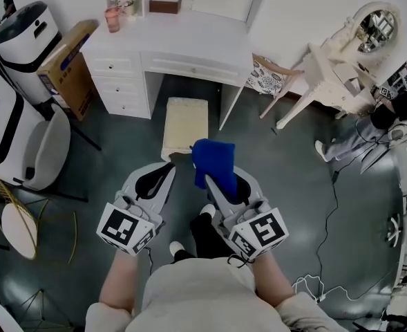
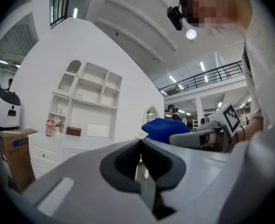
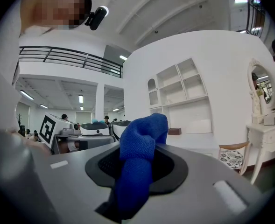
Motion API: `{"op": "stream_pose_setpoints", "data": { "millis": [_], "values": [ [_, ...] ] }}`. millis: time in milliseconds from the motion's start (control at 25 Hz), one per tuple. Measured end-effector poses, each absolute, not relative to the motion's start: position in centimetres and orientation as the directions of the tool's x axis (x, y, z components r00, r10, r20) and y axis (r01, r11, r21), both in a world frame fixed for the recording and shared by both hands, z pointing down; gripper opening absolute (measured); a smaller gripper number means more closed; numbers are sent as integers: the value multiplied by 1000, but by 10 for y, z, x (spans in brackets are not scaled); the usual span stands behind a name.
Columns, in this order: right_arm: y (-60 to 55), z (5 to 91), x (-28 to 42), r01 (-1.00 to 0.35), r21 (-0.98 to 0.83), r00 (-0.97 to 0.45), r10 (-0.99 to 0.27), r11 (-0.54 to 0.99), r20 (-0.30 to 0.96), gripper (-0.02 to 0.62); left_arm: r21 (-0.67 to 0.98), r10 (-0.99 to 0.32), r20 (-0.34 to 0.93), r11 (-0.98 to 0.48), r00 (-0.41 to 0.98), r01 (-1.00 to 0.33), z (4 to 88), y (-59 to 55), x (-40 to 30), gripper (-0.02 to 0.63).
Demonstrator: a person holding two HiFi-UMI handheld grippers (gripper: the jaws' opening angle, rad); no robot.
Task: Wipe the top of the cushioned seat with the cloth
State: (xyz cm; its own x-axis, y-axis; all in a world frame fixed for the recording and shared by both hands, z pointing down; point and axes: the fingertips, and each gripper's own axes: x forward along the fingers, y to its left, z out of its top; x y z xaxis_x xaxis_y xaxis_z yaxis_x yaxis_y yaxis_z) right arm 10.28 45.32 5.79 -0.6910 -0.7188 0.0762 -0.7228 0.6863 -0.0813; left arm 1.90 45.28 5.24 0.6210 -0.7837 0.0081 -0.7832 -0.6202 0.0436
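Grey floor (image 1: 120, 151) before the white desk (image 1: 189, 43) holds the cushioned seat (image 1: 185, 124), untouched. Just short of it, the right gripper (image 1: 210, 180) clamps the blue cloth (image 1: 212, 159), bunched upward, likely for lowering onto it. The left gripper (image 1: 166, 171) is closed on nothing.

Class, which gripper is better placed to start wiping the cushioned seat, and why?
Right: the right gripper clamps the blue cloth; the left gripper is shut and empty.
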Motion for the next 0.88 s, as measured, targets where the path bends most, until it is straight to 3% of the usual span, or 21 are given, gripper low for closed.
{"op": "stream_pose_setpoints", "data": {
  "millis": [880],
  "values": [
    [231, 55, 152, -649, -68, -761, -646, 757, 63, 132, 17, -836, -29, -549, 548, -836, 40, 244, 68, 0]
  ]
}}
